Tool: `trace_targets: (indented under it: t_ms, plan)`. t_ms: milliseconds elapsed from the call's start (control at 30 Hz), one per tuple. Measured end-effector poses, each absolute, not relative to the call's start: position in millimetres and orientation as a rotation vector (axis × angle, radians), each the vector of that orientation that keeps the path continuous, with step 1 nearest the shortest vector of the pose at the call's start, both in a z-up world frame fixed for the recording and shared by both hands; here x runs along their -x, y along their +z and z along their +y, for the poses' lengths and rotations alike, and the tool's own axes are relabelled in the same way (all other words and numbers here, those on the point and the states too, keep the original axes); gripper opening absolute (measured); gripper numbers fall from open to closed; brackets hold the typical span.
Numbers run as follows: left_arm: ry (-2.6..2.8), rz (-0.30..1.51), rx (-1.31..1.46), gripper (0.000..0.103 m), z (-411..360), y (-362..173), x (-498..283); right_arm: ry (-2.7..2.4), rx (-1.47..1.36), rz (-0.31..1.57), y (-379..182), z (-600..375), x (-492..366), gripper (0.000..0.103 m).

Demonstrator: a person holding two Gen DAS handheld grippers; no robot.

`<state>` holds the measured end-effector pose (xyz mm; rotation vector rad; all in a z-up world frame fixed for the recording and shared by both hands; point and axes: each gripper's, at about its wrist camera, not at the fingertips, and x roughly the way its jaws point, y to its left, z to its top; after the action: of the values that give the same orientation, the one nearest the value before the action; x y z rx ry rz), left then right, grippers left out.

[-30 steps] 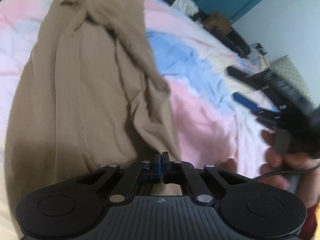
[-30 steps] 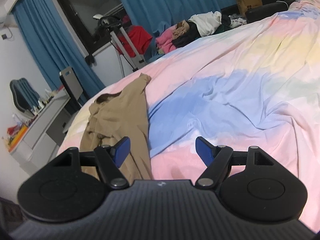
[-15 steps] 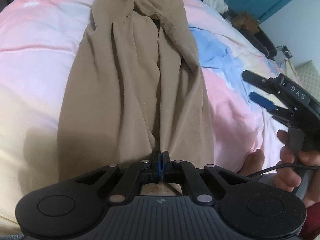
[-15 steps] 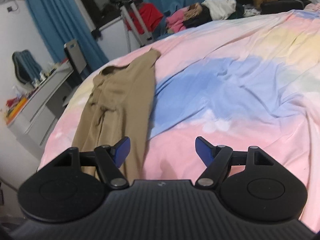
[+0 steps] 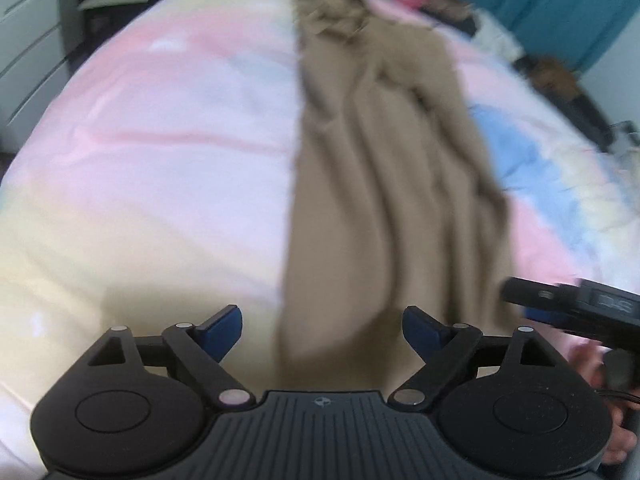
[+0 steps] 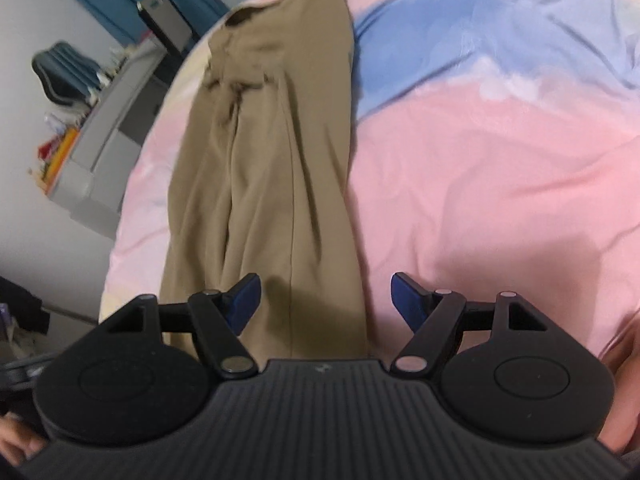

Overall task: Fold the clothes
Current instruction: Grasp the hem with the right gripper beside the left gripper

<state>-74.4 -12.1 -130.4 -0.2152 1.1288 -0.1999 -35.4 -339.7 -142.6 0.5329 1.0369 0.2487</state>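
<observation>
Pastel bedspread (image 6: 500,184) fills scene. Tan trousers (image 6: 276,168) lie lengthwise, waistband far, hems near. Left gripper (image 5: 322,326) just let go of hem, fingers now spread. Right gripper (image 6: 324,300) also wide apart, hovering over near hem. Likely regrasp before fold.

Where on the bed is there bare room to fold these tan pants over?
Bare quilt lies open on the pink and blue side of the tan pants. A narrower bare strip runs between the pants and the bed edge by the desk. The far end by the clothes pile is crowded.
</observation>
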Motion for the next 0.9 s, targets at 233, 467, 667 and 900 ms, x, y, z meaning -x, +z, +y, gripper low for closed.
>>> trace_targets:
  t_ms: [233, 467, 667, 900]
  plan:
    - [-0.333, 1.215, 0.390, 0.091, 2, -146, 82, 0.395, -0.507, 1.208, -158, -316, 39, 0.075]
    - [-0.422, 1.288, 0.322, 0.063, -8, -147, 99, 0.410, -0.276, 1.271, -149, -286, 59, 0.070]
    - [-0.432, 1.250, 0.373, 0.010, 2, -138, 102, 0.417, -0.075, 1.186, -125, -272, 83, 0.022]
    - [-0.526, 1.000, 0.526, 0.009, 37, -76, 122, 0.415, -0.222, 0.994, -70, -319, 108, 0.015]
